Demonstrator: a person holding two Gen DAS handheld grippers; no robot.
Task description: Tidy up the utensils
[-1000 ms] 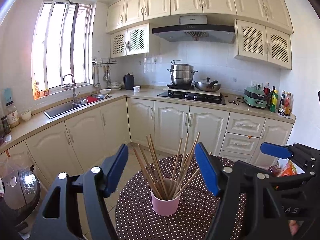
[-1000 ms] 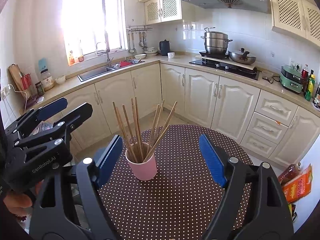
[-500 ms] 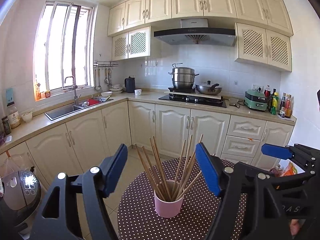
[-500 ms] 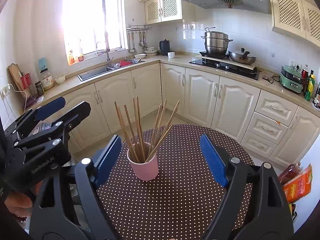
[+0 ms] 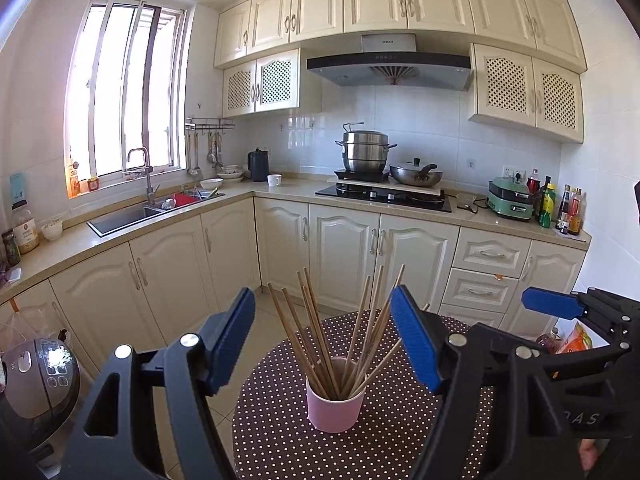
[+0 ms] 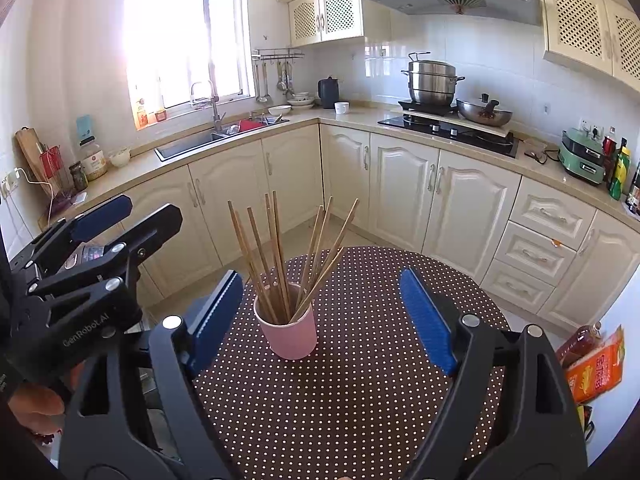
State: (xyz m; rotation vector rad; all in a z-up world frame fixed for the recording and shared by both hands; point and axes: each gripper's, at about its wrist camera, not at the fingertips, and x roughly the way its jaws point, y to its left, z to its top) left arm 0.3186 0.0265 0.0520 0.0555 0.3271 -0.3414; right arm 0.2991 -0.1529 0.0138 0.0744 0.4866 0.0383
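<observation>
**kitchenbot_fan:** Left wrist view has the cup [image 5: 335, 406] sitting on the dotted table [image 5: 280, 448], dead ahead of the left tongs [image 5: 323, 340] and a bit below the pads. Chopsticks [image 5: 316, 332] are all standing in it, fanned out, tops poking up between the two blue pads. Jaws are wide apart, nothing in them.

**umi_newbie:** Same story from the right wrist? Cup [image 6: 287, 334] looks nearer the left pad there.

**kitchenbot_fan:** Yep, ahead of the right tongs [image 6: 322, 316], closer to their left pad, not touching it. Those jaws are spread too, empty. The chopsticks [image 6: 280, 256] lean every which way but they're all in the cup.

**umi_newbie:** So how far along would you call it?

**kitchenbot_fan:** Pretty much done, I'd guess. I can't spot a single loose stick on the table [image 6: 360, 400] in either view, and neither tool is carrying anything. Only leftover I could imagine is tidying the fan so they stand straighter, or something lying out of frame, which I can't tell from here.
</observation>
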